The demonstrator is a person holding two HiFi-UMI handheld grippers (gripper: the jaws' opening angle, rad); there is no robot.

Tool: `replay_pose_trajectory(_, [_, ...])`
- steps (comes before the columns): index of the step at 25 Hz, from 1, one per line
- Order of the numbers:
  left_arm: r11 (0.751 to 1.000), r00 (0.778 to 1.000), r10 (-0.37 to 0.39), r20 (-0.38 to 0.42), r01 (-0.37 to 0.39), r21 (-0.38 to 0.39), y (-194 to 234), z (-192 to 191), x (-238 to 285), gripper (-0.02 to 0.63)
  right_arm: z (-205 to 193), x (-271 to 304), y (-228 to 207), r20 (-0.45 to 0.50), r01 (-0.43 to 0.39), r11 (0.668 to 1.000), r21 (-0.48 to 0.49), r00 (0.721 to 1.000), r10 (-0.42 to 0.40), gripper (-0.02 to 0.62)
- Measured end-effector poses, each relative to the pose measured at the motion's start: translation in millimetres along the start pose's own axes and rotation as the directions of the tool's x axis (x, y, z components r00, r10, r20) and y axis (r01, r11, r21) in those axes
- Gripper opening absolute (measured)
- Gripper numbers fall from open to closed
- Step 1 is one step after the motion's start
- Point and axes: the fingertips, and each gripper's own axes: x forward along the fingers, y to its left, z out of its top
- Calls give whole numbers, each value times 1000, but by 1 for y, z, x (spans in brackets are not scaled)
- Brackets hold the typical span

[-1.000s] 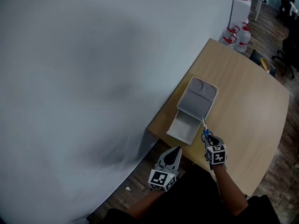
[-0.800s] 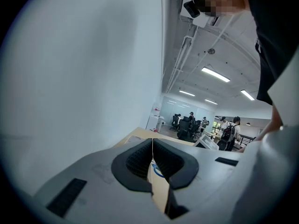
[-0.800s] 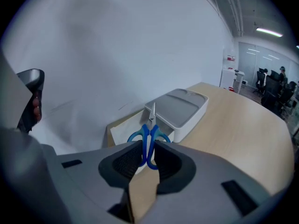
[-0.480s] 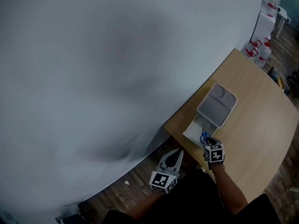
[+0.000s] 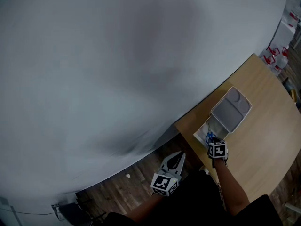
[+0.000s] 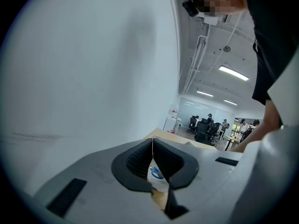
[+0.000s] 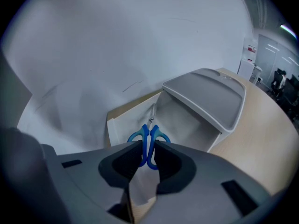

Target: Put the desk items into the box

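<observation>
My right gripper [image 7: 148, 147] is shut on the blue handles of a pair of scissors [image 7: 149, 139]. Their blades point forward and down into the open white box [image 7: 182, 120]. The box's grey lid [image 7: 205, 94] stands tilted back behind it. In the head view the right gripper [image 5: 211, 141] hovers over the near end of the box [image 5: 203, 134], with the scissors [image 5: 209, 136] above the opening. My left gripper [image 5: 179, 156] hangs off the table's near edge, left of the box. Its tips [image 6: 153, 141] meet with nothing between them.
The box sits near the corner of a light wooden table [image 5: 263, 140] beside a pale wall [image 5: 117, 69]. Wooden floor [image 5: 127, 192] lies below the left gripper. White containers with red parts [image 5: 275, 55] stand past the table's far end.
The head view has swung, so the table now sits further right and lower in it. The right gripper has carried the scissors from the box's near corner to over its opening.
</observation>
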Motion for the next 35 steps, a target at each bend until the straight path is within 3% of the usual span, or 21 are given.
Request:
replay_pose_trajectory(9, [1000, 1000, 15, 0, -15, -2, 2, -1, -2, 15, 6, 11, -4, -62, 64, 998, 15, 996, -63, 140])
replay_pose_trajectory(17, [1000, 1000, 28, 6, -28, -8, 0, 9, -16, 15, 9, -2, 4, -30, 67, 997, 33, 997, -66, 164])
replay_pose_trajectory(25, [1000, 1000, -28, 2, 28, 4, -12, 12, -12, 15, 12, -24, 5, 109, -2, 994, 113, 994, -11, 169])
replay_pose_trajectory(35, [979, 980, -201, -5, 201, 26, -50, 25, 3, 15, 16, -118, 2, 287, 20, 978, 205, 955, -79, 117])
